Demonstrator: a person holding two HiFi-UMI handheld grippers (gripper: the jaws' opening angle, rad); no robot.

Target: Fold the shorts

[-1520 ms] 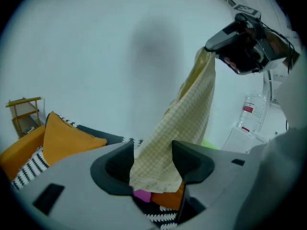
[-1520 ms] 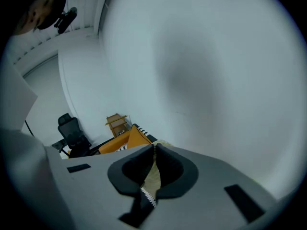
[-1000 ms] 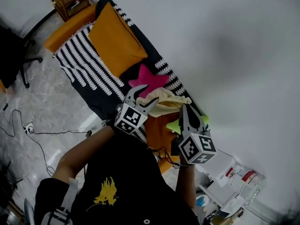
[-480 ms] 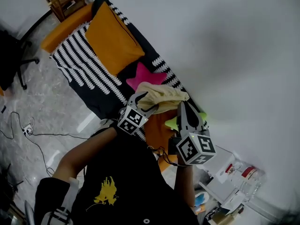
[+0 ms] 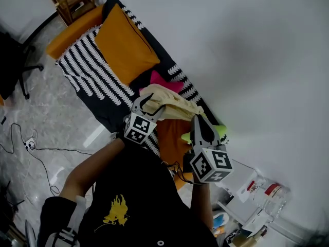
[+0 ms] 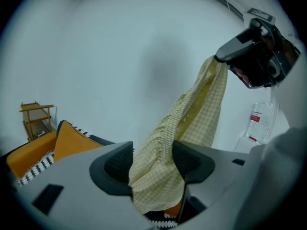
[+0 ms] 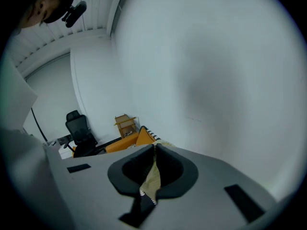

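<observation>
Left gripper [image 5: 153,104], jaws just closing, and right gripper [image 5: 198,121] both clamp shorts [image 5: 175,104] above sofa [image 5: 87,71].

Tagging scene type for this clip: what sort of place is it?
Probably a living room or lounge-style room: a daybed with a striped cover, an orange pillow on it, and an office chair.

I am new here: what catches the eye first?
Pale yellow checked shorts hang between the left gripper, whose jaws have just been closing on them, and the right gripper, shut on them. Below, on a black-and-white patterned cover, lie an orange pillow and a pink star cushion.
</observation>
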